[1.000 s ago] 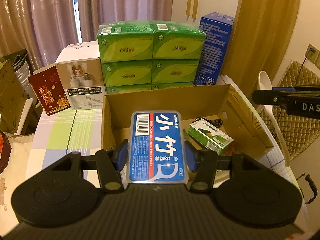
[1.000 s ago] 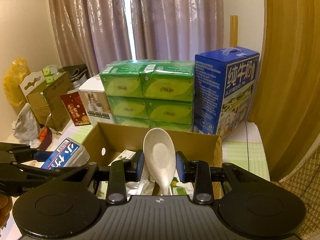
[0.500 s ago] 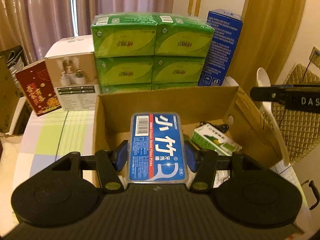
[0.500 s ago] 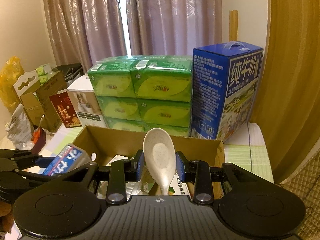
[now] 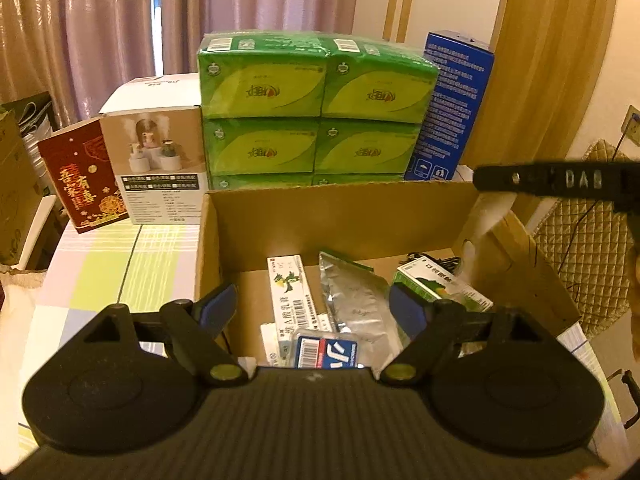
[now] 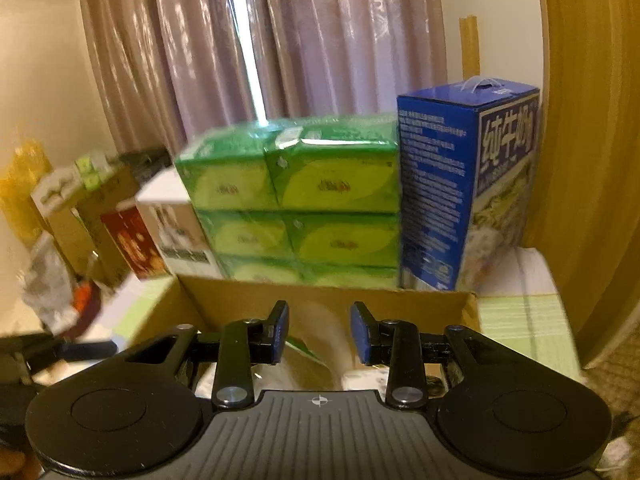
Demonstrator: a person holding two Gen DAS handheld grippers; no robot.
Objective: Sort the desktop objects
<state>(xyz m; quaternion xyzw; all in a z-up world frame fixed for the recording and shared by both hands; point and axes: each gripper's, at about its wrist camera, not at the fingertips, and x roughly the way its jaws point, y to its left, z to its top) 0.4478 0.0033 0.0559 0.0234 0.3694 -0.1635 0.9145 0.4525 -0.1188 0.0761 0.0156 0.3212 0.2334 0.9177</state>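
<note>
My left gripper (image 5: 314, 306) is open and empty above the cardboard box (image 5: 340, 208). The blue dental floss pick case (image 5: 326, 354) lies in the box just below it, partly hidden by the gripper body. My right gripper (image 6: 319, 332) is open over the same box (image 6: 248, 300). The pale spoon (image 6: 324, 344) shows as a blur between and below its fingers, falling into the box. It also shows blurred in the left wrist view (image 5: 486, 220), under the right gripper's finger (image 5: 552, 180).
The box holds a white ointment carton (image 5: 290, 300), a silver foil pouch (image 5: 356, 304) and a green carton (image 5: 440, 284). Behind it stand stacked green tissue packs (image 5: 316, 108), a blue milk carton (image 6: 464, 184), a white box (image 5: 160, 156) and a red box (image 5: 80, 176).
Both grippers opened. The floss case dropped from the left gripper into the box. The spoon left the right gripper and is falling into the box.
</note>
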